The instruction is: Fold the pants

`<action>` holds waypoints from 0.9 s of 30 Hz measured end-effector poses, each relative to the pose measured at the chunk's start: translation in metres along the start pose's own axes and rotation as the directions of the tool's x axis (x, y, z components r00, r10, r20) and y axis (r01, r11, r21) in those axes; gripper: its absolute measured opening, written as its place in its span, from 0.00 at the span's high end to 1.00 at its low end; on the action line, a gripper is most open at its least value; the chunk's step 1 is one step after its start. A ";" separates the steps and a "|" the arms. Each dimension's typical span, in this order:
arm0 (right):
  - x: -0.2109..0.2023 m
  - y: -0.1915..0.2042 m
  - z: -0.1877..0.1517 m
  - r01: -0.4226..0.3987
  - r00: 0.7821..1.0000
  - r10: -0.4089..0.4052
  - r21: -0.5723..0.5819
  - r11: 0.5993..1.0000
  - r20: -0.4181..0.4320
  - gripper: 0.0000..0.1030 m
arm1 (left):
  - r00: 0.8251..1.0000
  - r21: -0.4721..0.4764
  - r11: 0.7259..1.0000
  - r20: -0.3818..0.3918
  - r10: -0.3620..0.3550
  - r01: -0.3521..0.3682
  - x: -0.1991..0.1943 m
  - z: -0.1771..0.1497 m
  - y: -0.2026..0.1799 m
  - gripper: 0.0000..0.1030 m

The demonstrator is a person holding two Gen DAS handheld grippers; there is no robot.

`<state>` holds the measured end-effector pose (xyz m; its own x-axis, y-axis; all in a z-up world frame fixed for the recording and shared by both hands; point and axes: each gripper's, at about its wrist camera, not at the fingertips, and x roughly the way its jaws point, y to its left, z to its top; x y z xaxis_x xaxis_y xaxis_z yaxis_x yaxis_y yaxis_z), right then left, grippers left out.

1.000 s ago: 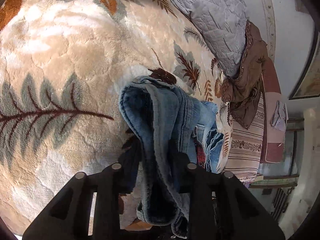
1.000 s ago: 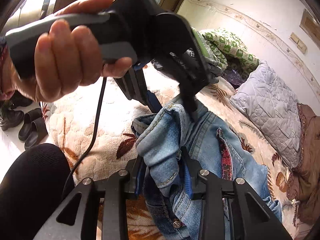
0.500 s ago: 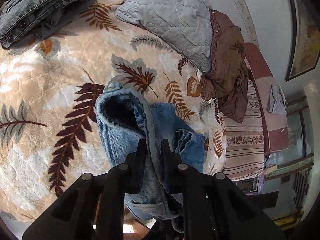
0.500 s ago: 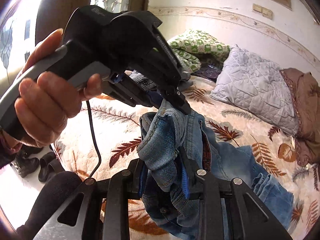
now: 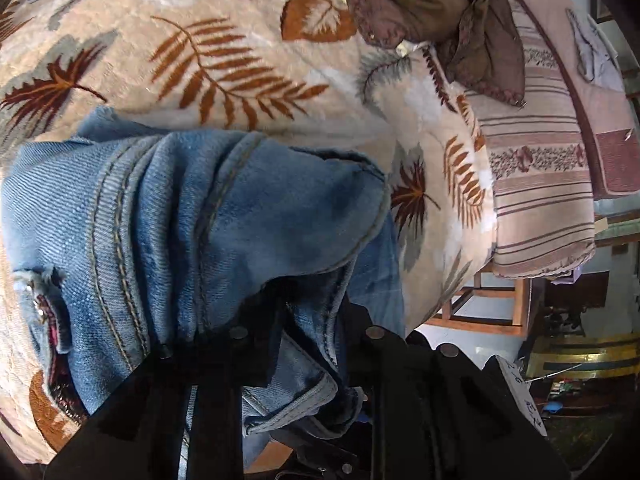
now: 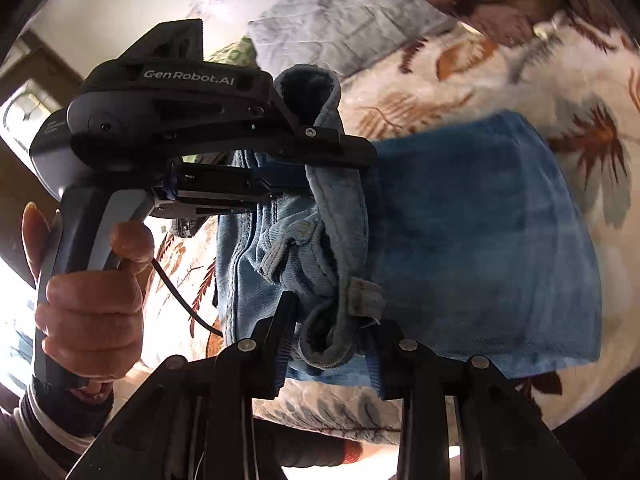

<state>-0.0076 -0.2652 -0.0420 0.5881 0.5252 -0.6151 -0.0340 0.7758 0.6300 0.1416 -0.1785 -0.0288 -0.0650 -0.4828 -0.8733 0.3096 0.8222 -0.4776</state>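
The pants are blue jeans (image 5: 208,216), bunched and partly folded on a cream blanket with leaf print (image 5: 224,40). My left gripper (image 5: 310,320) is shut on a fold of the jeans' waistband. In the right wrist view the jeans (image 6: 472,240) spread to the right over the blanket. My right gripper (image 6: 330,332) is shut on a thick bunch of denim hem or waistband. The left gripper (image 6: 332,148), held in a hand (image 6: 92,312), shows there too, clamped on the same bunch of denim just above my right fingers.
A brown garment (image 5: 436,12) and a striped pink blanket (image 5: 540,176) lie at the bed's right edge, with a wooden frame (image 5: 480,312) below. A grey quilted pillow (image 6: 344,28) lies at the head of the bed.
Both grippers have swung to the right and down toward the bed, carrying the denim. The jeans now lie wider across the blanket. Both stay shut on the fabric.
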 end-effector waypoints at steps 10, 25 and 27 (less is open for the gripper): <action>-0.052 -0.055 -0.010 -0.154 0.987 0.146 0.145 0.977 0.067 0.38 | 0.995 0.159 0.986 0.094 0.031 -0.046 -0.089 -0.007 -0.014 0.35; -0.022 -0.050 -0.018 -0.252 0.967 0.255 0.246 0.936 0.020 0.26 | 0.908 0.596 0.697 0.151 0.391 -0.399 -0.072 0.020 -0.044 0.19; -0.013 -0.042 -0.012 -0.273 0.960 0.280 0.248 0.929 0.007 0.26 | 0.894 0.637 0.650 0.149 0.424 -0.414 -0.059 0.023 -0.045 0.19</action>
<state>-0.0234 -0.3000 -0.0660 0.5608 0.7191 -0.4103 0.0079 0.4909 0.8712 0.1537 -0.1944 0.0467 0.2141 -0.1279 -0.9684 0.8328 0.5421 0.1125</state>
